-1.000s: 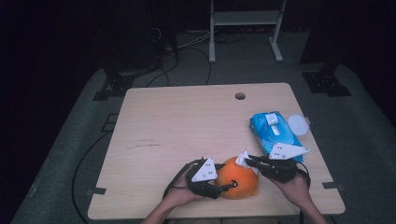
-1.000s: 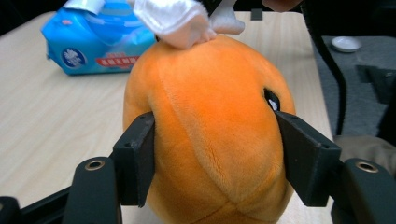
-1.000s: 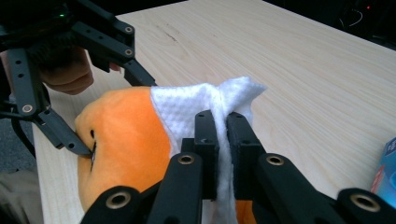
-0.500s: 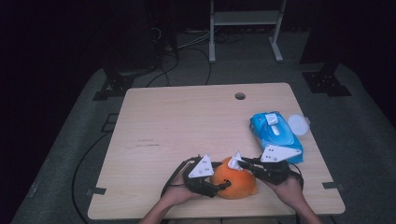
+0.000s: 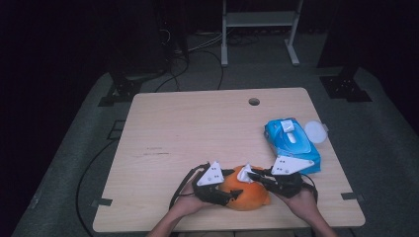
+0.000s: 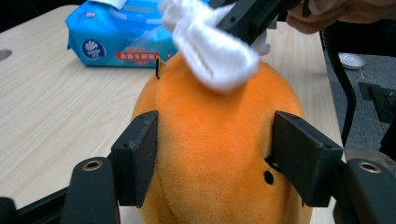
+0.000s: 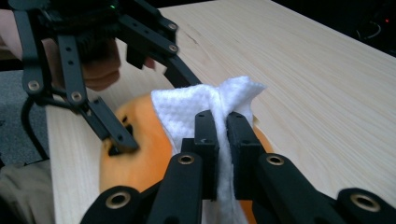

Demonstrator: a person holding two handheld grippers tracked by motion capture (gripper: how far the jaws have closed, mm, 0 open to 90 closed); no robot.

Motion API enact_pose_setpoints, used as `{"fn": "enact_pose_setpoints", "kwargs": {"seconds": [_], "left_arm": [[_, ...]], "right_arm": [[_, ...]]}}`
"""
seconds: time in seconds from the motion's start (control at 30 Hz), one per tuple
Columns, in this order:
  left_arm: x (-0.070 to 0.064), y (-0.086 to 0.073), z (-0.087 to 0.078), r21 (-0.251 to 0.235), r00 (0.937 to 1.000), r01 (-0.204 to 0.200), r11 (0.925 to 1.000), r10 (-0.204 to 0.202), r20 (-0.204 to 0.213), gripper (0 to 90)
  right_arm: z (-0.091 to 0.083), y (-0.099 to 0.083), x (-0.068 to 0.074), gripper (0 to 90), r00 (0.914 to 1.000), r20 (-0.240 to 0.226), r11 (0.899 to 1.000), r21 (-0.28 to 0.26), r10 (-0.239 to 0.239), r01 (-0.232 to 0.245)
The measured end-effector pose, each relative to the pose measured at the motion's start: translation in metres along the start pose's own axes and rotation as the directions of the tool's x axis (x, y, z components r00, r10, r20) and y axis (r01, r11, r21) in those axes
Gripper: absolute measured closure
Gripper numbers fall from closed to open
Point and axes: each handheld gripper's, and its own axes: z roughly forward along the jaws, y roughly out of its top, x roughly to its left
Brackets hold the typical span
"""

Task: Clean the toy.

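Your left gripper [image 5: 232, 195] has the orange plush toy [image 5: 249, 195] clamped between its jaws; in the left gripper view the two black pads [image 6: 140, 156] press into the toy's sides, one on each flank. The toy [image 6: 219, 154] sits on the wooden table [image 5: 197, 133] at the near edge, between your two hands.

Your right gripper [image 5: 252, 175] is pinched tight on a white wipe [image 5: 244, 174]. In the right gripper view the jaws are nearly together with the wipe [image 7: 210, 107] bunched between them and trailing down past the fingertips [image 7: 205, 128]. The wipe rests on top of the toy [image 7: 140, 149]; the left gripper view shows the white wad [image 6: 215, 49] touching the toy's upper surface.

The blue wipes pack [image 5: 291, 143] lies on the table just beyond your right hand [image 5: 301, 202], flap side up. A small white round lid [image 5: 315, 131] sits at the table's right edge, just beside the pack.
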Motion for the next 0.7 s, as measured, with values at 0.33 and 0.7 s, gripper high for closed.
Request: {"fn": "enact_pose_setpoints", "kwargs": {"seconds": [0.33,0.7], "left_arm": [[0.003,0.003,0.0,-0.021,0.9997,0.001,0.9998,-0.001,-0.024,21.5],[0.003,-0.003,-0.001,-0.024,0.9998,-0.009,0.9997,0.009,-0.019,34.2]], "right_arm": [[-0.006,-0.01,-0.003,83.2,0.9993,0.013,0.999,0.006,0.036,-0.036],[-0.006,-0.011,-0.01,83.2,0.9993,0.016,0.999,0.015,0.035,-0.035]]}}
